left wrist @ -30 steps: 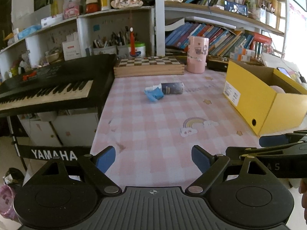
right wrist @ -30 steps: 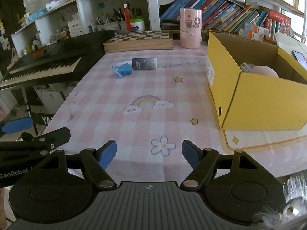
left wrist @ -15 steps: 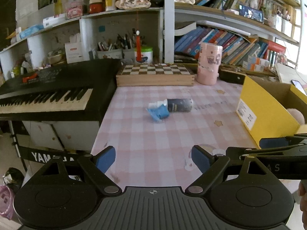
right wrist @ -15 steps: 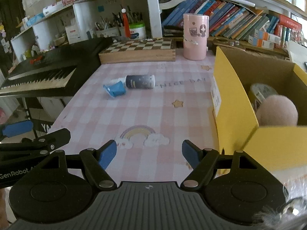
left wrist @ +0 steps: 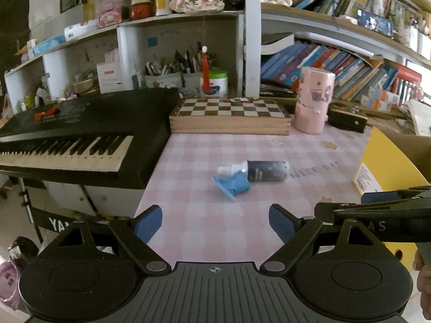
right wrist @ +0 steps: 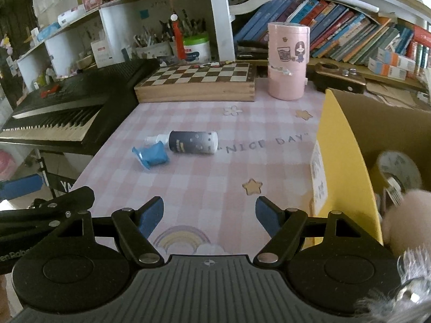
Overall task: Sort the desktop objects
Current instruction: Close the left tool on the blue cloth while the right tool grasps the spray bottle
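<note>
Both the left gripper [left wrist: 215,222] and right gripper [right wrist: 209,212] hover with jaws apart, empty, over the table [right wrist: 229,177]. A bottle [right wrist: 193,142] lies mid-table, touching a blue packet [right wrist: 152,156]; the yellow box [right wrist: 342,167] sits at the right edge.

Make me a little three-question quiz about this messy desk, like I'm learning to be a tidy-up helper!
1. True or false: the dark spray bottle stands upright.
2. What lies against the bottle's nozzle end? A) blue packet B) red pen C) green cup
3. Fill in: both the left tongs and the right tongs are ____ and hold nothing.

Key: 1 false, it lies on its side on the checked tablecloth. 2 A. 3 open.
</note>
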Available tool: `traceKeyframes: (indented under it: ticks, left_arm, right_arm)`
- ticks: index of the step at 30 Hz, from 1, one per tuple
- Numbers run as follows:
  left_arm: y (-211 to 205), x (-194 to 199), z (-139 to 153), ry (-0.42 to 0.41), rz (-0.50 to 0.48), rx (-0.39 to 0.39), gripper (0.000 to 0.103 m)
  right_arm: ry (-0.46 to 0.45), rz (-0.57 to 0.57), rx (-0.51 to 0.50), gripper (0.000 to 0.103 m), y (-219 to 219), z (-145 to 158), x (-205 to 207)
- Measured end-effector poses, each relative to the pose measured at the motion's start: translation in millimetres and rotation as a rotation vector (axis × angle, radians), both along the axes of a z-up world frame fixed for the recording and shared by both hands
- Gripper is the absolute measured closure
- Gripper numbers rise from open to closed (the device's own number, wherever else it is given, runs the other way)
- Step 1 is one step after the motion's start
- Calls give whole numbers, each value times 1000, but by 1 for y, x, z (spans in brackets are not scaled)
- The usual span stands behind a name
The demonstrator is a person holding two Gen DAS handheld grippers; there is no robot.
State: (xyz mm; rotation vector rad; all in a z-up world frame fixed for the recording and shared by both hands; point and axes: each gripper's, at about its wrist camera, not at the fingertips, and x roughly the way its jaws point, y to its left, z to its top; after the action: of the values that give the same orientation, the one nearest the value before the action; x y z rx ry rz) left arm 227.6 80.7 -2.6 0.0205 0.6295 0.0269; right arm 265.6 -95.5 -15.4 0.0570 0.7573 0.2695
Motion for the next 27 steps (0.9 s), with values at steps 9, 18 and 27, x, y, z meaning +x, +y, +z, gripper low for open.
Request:
traceKeyframes:
  ticks: [9,18,27]
  left_arm:
    - [2,39,-10,34,37,3,15]
    - [-9,84,-34,90,17,-1,16]
    - [-13,123,-56,133,28,-40,20]
  right_arm:
    - [7,2,9,28,2,-4,50]
    - [34,-5,21,28,-1,-12,86]
    - [34,12,30,28,1,-13,111]
